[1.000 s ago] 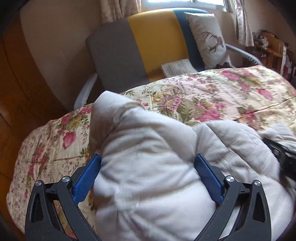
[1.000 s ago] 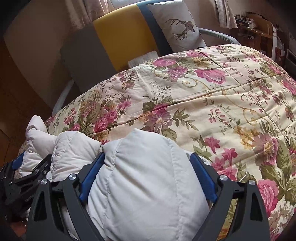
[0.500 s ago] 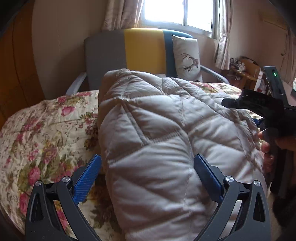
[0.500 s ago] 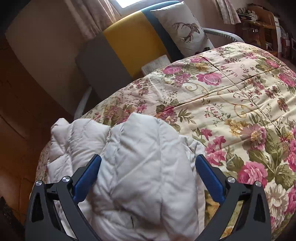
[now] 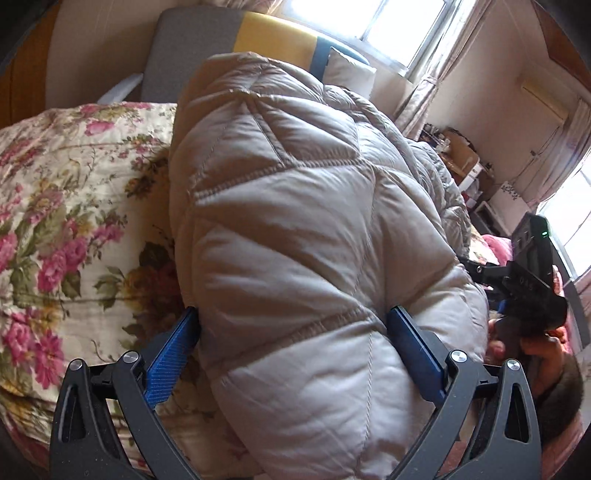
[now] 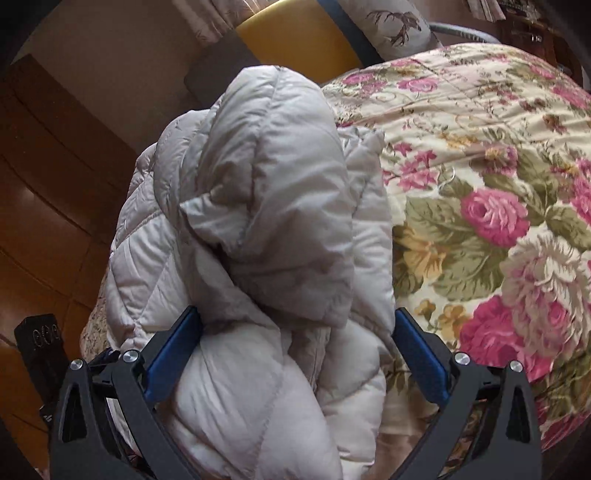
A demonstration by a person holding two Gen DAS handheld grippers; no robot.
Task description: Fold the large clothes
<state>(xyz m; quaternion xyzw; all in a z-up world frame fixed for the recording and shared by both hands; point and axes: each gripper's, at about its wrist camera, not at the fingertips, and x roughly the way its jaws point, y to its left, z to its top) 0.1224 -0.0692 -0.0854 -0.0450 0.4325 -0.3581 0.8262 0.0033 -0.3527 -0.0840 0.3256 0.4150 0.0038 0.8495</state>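
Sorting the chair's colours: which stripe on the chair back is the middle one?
The yellow stripe, sitting between the grey stripe and the blue stripe.

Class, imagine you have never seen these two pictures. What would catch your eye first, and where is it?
The puffy pale quilted jacket fills the middle of both views, bunched between the blue pads of the left gripper and of the right gripper. Under and beside it spreads the quilt with big pink roses. Behind stands a chair striped grey, yellow and blue, near a bright window.
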